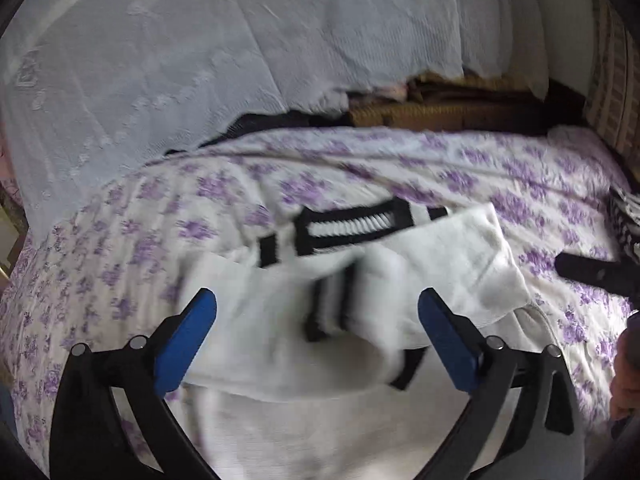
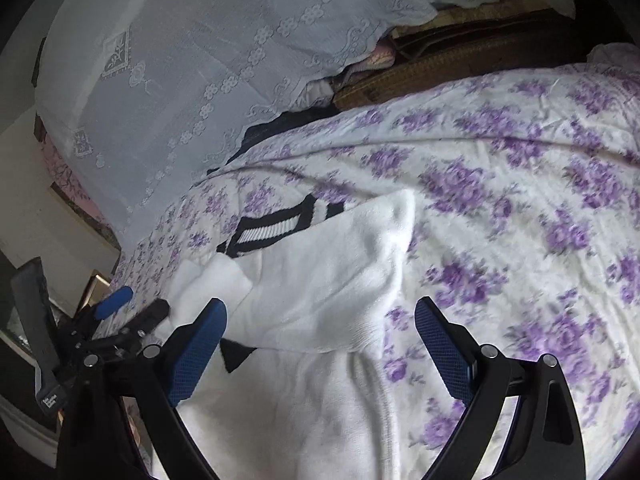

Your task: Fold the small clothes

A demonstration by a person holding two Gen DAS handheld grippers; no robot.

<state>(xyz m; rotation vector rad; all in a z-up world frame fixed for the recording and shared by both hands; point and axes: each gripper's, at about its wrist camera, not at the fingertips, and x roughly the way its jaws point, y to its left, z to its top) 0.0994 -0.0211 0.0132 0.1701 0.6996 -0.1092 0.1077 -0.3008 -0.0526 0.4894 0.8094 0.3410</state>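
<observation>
Your left gripper [image 1: 318, 312] and right gripper [image 2: 320, 320] both stand wide apart above the white sweater [image 2: 320, 280] on the floral bedsheet [image 2: 520, 200].

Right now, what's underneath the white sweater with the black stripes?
The white sweater lies on the purple floral bedsheet, which shows all around it. Whatever sits directly beneath the folded fabric is covered, so I cannot tell.

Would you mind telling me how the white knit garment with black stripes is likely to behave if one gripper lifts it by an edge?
The white garment would probably droop limply: it already lies in soft folds on the floral bedsheet. It looks light, being thin knit. Pushed, it would likely bunch rather than slide.
</observation>
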